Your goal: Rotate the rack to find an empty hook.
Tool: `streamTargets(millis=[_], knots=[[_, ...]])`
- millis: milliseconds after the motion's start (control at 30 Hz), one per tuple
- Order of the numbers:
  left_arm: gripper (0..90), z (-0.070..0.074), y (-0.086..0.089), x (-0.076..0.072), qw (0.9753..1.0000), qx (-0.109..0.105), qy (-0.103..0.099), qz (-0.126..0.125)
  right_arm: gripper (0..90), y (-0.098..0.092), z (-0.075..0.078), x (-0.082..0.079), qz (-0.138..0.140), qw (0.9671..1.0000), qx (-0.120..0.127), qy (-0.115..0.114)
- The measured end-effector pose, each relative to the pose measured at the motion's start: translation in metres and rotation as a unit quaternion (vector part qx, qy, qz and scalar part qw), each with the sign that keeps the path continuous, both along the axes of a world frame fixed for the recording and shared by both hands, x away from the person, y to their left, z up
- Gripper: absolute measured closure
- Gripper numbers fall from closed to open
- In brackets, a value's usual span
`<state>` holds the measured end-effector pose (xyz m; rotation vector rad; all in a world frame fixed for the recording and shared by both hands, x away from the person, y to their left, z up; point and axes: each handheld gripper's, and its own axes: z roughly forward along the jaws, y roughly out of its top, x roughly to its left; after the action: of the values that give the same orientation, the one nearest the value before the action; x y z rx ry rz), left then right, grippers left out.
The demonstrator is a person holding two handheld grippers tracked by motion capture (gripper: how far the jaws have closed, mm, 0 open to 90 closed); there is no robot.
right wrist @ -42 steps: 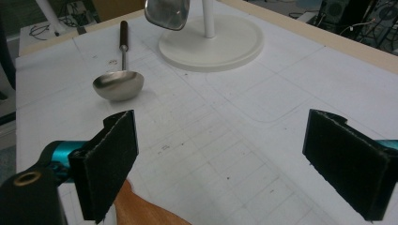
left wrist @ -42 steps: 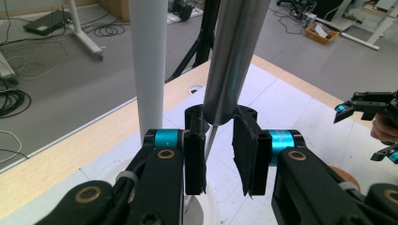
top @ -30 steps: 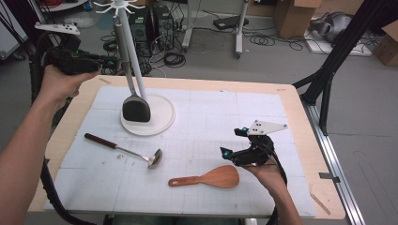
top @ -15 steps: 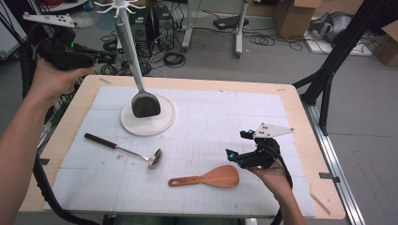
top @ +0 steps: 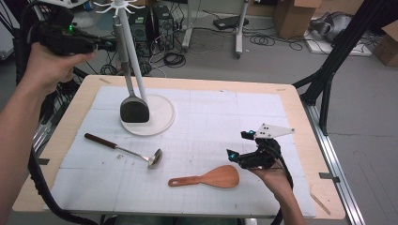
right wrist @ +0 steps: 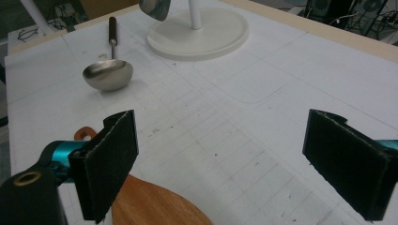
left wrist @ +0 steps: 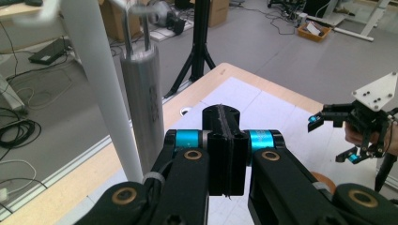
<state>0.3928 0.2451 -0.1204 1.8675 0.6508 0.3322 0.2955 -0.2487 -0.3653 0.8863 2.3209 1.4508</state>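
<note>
Up at eleven o'clock in the high view, our left gripper (top: pixel 109 45) hangs above the counter's (top: pixel 291 105) far left corner, level with the top of the white stand (top: pixel 133 61). Its fingers (left wrist: pixel 225 154) are pressed flat together with nothing between them, as the left gripper view shows. Just beside them, at about ten o'clock in that view, hangs the grey handle of the black spatula (top: pixel 134 108), its wire loop going up toward the stand's hooks; the fingers sit close to the handle but apart from it. The spatula's dark blade hangs low over the stand's round white base (top: pixel 162 119), beside the pole.

Our right gripper (top: pixel 237 150) hovers near the counter's near right part, around four o'clock from the stand. Its fingers (right wrist: pixel 110 161) are spread wide and grip nothing. The wooden rice paddle (top: pixel 211 177) lies flat just below them, its broad end toward the gripper and its handle pointing to nine o'clock; in the right gripper view the wood shows under the left finger.

Between the stand and the paddle lies the metal ladle (top: pixel 126 149), bowl toward the paddle and dark handle running off to ten o'clock, well apart from both grippers.
</note>
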Motion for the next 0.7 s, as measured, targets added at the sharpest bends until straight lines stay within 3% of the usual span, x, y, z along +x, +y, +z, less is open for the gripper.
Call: streamTargets(millis=[367,700], knots=[[89.6,0.024,-0.010,0.007,0.9998,-0.013,-0.008,0.011,9.7,0.000,0.000,0.000,0.000,1.0000,0.000,0.001],[89.6,0.032,-0.018,0.015,0.9994,-0.010,-0.011,0.032,9.8,0.001,-0.001,0.001,0.001,1.0000,0.002,-0.001]])
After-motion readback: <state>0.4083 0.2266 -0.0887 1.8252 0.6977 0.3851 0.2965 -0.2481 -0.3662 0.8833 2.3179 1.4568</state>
